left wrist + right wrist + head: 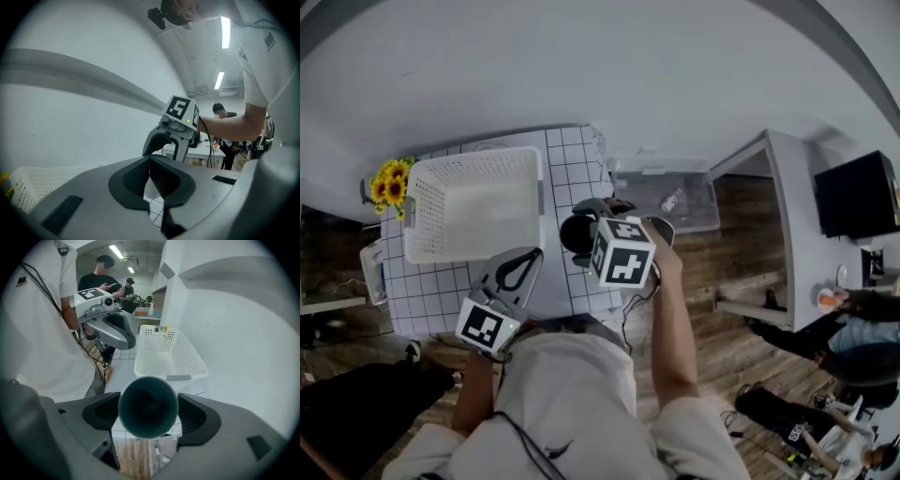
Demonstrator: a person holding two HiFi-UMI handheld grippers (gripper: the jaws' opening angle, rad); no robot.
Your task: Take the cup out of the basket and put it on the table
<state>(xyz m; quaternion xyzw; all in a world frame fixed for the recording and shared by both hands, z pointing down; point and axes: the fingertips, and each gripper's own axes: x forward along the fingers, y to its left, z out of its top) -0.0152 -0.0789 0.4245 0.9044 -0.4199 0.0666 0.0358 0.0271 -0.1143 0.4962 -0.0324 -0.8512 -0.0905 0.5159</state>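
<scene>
Grid-patterned table (581, 169) against a white wall; wood floor (712, 281) beside it. White basket (469, 202) on the table. Right hand-held gripper (148, 414) clamps the dark cup (148, 401), beside the basket. Left hand-held gripper (150, 180): jaws together, nothing held.

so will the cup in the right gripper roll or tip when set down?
Likely rigid: the cup has an undistorted rim in the right gripper. Round body, so probably rolls if laid sideways. Looks empty, so likely light.

Dark cup (148, 406) outside white basket (187, 361)
</scene>
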